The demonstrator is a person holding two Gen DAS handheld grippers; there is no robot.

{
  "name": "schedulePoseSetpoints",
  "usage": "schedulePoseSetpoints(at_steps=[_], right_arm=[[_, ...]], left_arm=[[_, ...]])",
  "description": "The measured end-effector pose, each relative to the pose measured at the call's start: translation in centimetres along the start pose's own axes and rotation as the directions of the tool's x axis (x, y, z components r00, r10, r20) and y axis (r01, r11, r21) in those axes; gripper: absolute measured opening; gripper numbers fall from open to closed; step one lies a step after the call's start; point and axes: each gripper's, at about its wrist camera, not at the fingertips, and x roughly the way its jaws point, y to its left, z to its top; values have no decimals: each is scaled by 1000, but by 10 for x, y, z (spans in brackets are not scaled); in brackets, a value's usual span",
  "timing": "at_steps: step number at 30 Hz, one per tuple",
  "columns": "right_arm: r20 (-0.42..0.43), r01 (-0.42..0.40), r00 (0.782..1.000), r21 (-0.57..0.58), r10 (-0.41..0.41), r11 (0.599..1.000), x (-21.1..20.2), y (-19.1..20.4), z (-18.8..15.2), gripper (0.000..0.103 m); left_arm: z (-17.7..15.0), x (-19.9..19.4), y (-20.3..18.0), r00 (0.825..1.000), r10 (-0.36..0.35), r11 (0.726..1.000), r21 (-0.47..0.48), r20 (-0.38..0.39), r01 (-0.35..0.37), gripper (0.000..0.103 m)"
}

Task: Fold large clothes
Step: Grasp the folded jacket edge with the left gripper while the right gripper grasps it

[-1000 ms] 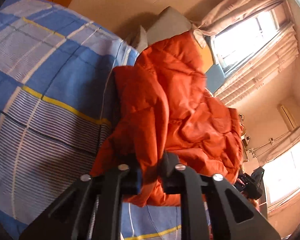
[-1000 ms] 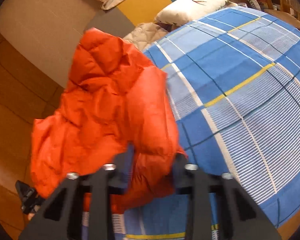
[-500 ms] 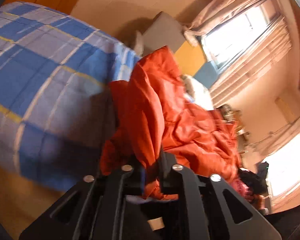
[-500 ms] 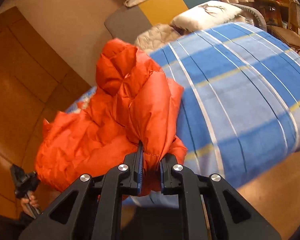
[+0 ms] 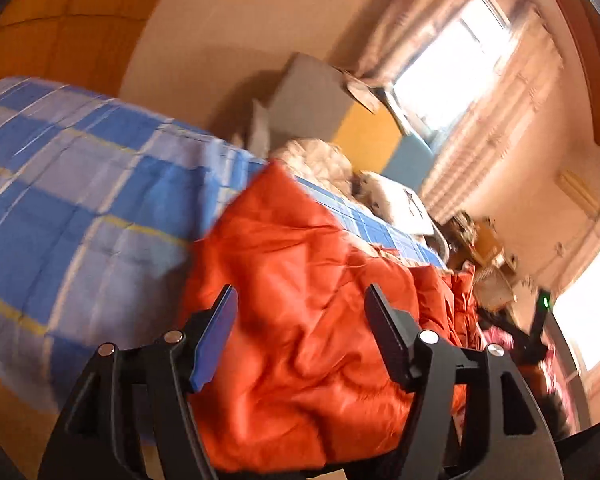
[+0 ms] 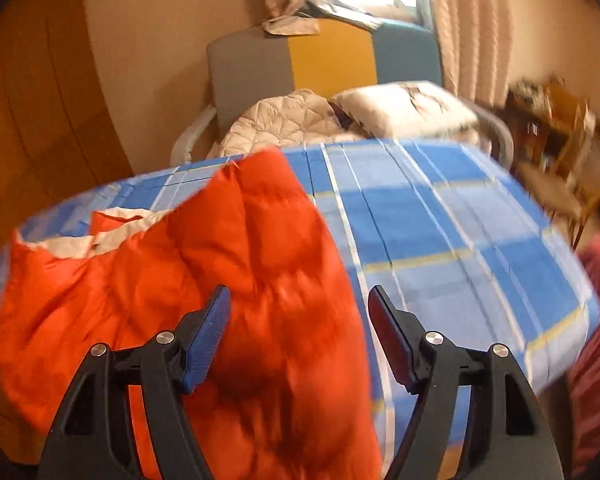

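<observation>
An orange puffer jacket [image 5: 300, 304] lies crumpled near the foot edge of the blue checked bed cover [image 5: 84, 208]. In the left wrist view my left gripper [image 5: 302, 312] hangs just above it, its jaws opening wide, pads clear of the fabric. The right wrist view shows the same orange jacket [image 6: 220, 280] with pale lining at its left edge, spread over the bed cover [image 6: 440, 248]. My right gripper [image 6: 300, 316] is above it, jaws opening, nothing pinched between the pads.
A quilted beige blanket [image 6: 284, 124] and a white pillow [image 6: 400, 108] lie at the head of the bed before a grey, yellow and teal headboard [image 6: 328, 60]. Wooden furniture [image 6: 560, 128] stands right of the bed. A person's pink sleeve [image 6: 596, 320] is at right.
Both grippers were shut on folds of the orange jacket; both have let go and opened wide. The jacket has dropped onto the bed cover, and both hands have risen and rolled.
</observation>
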Motion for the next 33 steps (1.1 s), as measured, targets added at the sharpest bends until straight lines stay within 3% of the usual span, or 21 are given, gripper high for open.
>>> schedulePoseSetpoints(at_steps=[4, 5, 6, 7, 8, 9, 10, 11, 16, 22, 27, 28, 30, 31, 33], right_arm=[[-37, 29, 999, -65, -32, 997, 38, 16, 20, 70], [-52, 22, 998, -72, -26, 997, 45, 17, 22, 57], [-79, 10, 997, -85, -16, 996, 57, 20, 24, 47], [-98, 4, 995, -93, -14, 996, 60, 25, 22, 27], [-119, 5, 993, -104, -17, 995, 64, 28, 20, 9], [-134, 19, 990, -130, -36, 991, 71, 32, 17, 1], [-139, 27, 989, -144, -47, 989, 72, 36, 15, 0], [-137, 37, 989, -150, -58, 988, 71, 38, 13, 0], [-47, 62, 997, -115, -68, 991, 53, 34, 26, 0], [51, 92, 995, -36, -90, 995, 30, 18, 51, 0], [12, 61, 998, 45, -61, 997, 46, 12, 60, 0], [-3, 39, 999, 60, -39, 997, 46, 11, 59, 2], [-2, 40, 999, 49, -40, 998, 45, 12, 56, 43], [-15, 27, 1000, 48, -26, 999, 46, 12, 53, 89], [8, 28, 1000, 40, -28, 999, 44, 13, 46, 95]], left_arm=[[9, 52, -17, 994, 13, 997, 76, -105, -5, 65], [10, 61, -20, 992, 22, 996, 89, -123, -11, 65], [12, 77, -21, 986, 53, 992, 118, -155, -35, 57], [12, 85, -23, 982, 75, 990, 130, -171, -54, 40], [13, 96, -22, 978, 85, 988, 140, -189, -59, 34], [14, 103, -21, 976, 91, 986, 156, -196, -61, 14], [15, 107, -21, 974, 113, 983, 167, -195, -80, 3], [15, 106, -21, 975, 111, 983, 164, -191, -80, 1], [28, 88, -26, 989, 113, 981, 171, -99, -95, 0], [52, 90, -17, 990, 136, 984, 122, -22, -133, 0], [53, 109, -15, 988, 154, 984, 97, -31, -150, 0], [52, 110, -16, 988, 154, 984, 97, -31, -151, 0], [49, 110, -14, 988, 150, 985, 94, -34, -147, 0], [47, 110, -12, 989, 146, 986, 91, -36, -143, 0], [45, 108, -12, 989, 144, 986, 89, -33, -141, 0]])
